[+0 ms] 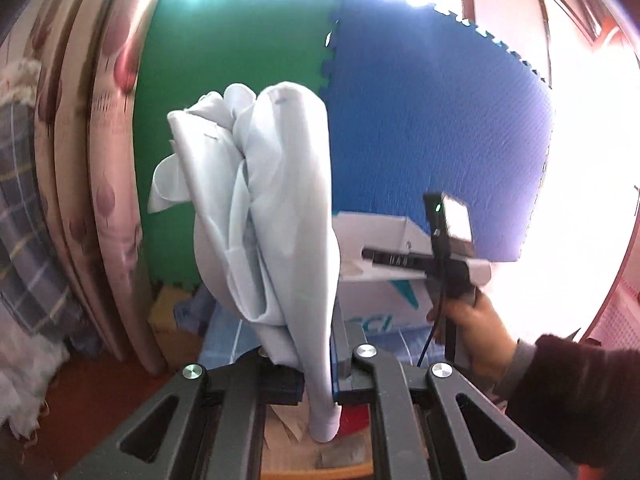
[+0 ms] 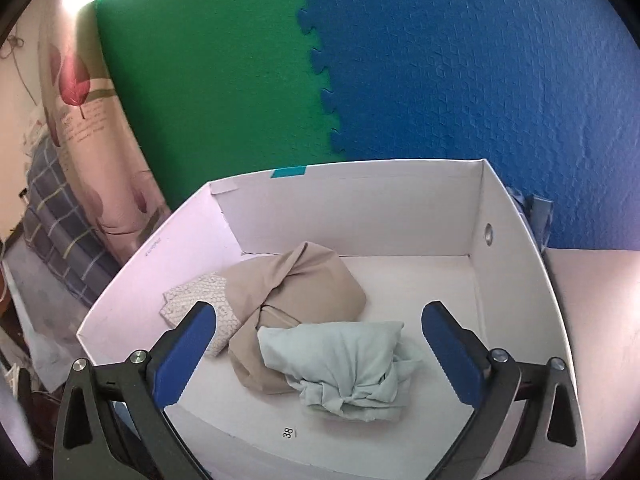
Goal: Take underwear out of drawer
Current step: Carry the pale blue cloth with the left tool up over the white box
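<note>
Pale blue-grey fabric, one bunched piece of underwear (image 1: 264, 208), is clamped between the closed fingers of the left hand-held gripper (image 1: 320, 380) and stands up and forward from them, clear of any surface, with a short tail hanging below the pads. Behind it rise a green foam mat (image 1: 240, 40) and a blue foam mat (image 1: 432, 120), joined by interlocking teeth. To the right in the left wrist view, the person's right hand (image 1: 476, 320) grips the handle of the right hand-held gripper (image 2: 320, 354), level with the white box drawer (image 2: 360, 208). Right hand-held gripper: fingers spread wide, blue pads (image 2: 184, 356) well apart, nothing between them, held over the near edge of the drawer. Drawer contents: one pale green garment (image 2: 340, 364) crumpled near the front, lying between the open fingers in the right wrist view; one beige garment (image 2: 296, 280) behind and touching it; one white patterned garment (image 2: 196, 300) at the left, partly under the beige one. Floral-print boards (image 2: 84, 92) lean at the left of the mats.
</note>
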The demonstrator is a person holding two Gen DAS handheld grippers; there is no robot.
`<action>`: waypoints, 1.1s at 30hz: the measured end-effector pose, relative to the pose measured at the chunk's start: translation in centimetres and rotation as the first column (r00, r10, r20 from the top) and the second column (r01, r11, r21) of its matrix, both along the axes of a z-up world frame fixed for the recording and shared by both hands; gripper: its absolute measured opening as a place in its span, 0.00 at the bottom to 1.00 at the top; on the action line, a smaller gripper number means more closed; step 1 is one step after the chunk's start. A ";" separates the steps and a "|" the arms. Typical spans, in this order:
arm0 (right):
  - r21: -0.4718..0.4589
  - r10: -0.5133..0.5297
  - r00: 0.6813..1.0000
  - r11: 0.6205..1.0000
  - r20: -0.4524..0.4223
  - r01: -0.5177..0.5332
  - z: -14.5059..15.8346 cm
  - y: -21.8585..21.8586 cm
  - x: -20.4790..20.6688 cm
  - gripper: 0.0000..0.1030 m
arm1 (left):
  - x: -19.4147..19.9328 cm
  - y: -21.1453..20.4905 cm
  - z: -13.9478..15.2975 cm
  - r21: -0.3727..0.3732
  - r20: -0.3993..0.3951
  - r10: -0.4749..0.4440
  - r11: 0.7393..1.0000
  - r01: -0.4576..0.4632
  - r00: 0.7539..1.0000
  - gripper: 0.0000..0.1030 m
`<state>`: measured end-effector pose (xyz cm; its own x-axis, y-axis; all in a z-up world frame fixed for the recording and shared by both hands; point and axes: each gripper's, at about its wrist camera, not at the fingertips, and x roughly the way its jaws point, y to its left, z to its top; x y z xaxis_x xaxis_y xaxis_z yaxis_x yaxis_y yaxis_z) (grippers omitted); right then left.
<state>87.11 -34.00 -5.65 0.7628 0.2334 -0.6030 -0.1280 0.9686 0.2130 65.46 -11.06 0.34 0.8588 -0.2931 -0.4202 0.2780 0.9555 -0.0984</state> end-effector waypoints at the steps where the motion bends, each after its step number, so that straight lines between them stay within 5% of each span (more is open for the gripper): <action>1: -0.018 -0.001 1.000 1.000 0.004 0.001 -0.2 0.2 0.2 1.00 | 0.1 1.3 0.6 -0.003 0.003 0.001 1.000 -0.001 1.000 0.08; 12: 0.007 0.000 0.998 1.000 0.055 -0.001 -1.1 0.3 1.2 0.99 | 1.1 0.2 1.9 0.023 0.048 0.018 1.000 -0.019 0.999 0.08; 19: -0.025 -0.051 0.957 0.998 0.286 0.061 2.3 -0.6 -3.1 1.00 | 1.7 -2.0 2.7 0.060 0.104 0.002 0.998 -0.008 0.995 0.08; 26: 0.005 -0.094 0.937 0.995 0.336 0.098 2.5 -1.9 -8.9 1.00 | 3.0 -3.9 4.2 0.054 0.179 -0.012 0.999 0.002 0.984 0.08; 33: 0.031 -0.116 0.948 0.993 0.297 0.112 0.7 -3.7 -15.7 1.00 | 6.3 -7.1 4.8 0.088 0.218 -0.046 0.996 0.027 0.975 0.08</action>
<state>71.40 -37.71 -4.92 0.9291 0.1412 -0.3419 -0.0765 0.9776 0.1959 71.77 -18.17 5.14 0.9221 -0.2977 -0.2471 0.3187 0.9466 0.0487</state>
